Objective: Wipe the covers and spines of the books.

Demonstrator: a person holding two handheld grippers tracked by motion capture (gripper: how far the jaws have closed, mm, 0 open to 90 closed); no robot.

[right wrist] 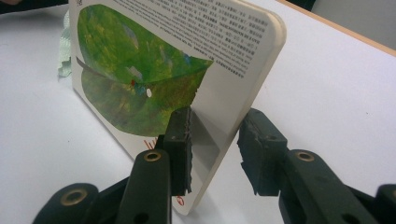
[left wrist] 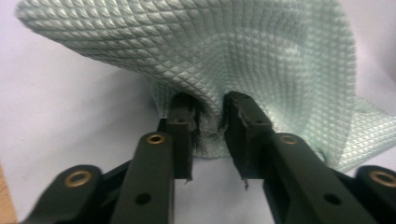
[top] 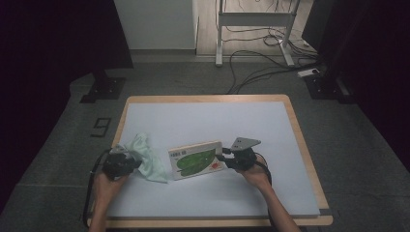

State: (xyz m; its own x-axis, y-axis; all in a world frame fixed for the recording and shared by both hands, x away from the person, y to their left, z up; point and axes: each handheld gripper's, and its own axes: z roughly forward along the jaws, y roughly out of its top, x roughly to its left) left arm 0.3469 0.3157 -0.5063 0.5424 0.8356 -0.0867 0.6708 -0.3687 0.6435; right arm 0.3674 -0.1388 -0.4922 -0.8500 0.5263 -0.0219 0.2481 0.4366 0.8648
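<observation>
Black fingers (left wrist: 180, 121) with brass rivets, black cables.

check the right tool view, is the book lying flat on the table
No, the book is tipped up on its edge with the right tool at its lower corner, one jaw on the leaf cover and one behind.

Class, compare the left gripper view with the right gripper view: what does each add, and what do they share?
Left gripper view: the cloth in close-up, its diamond weave plain, a fold between the left tongs. Right gripper view: a picture book with a green leaf cover, tilted up in the right tongs. Shared: that pale green cloth and the white table top.
</observation>
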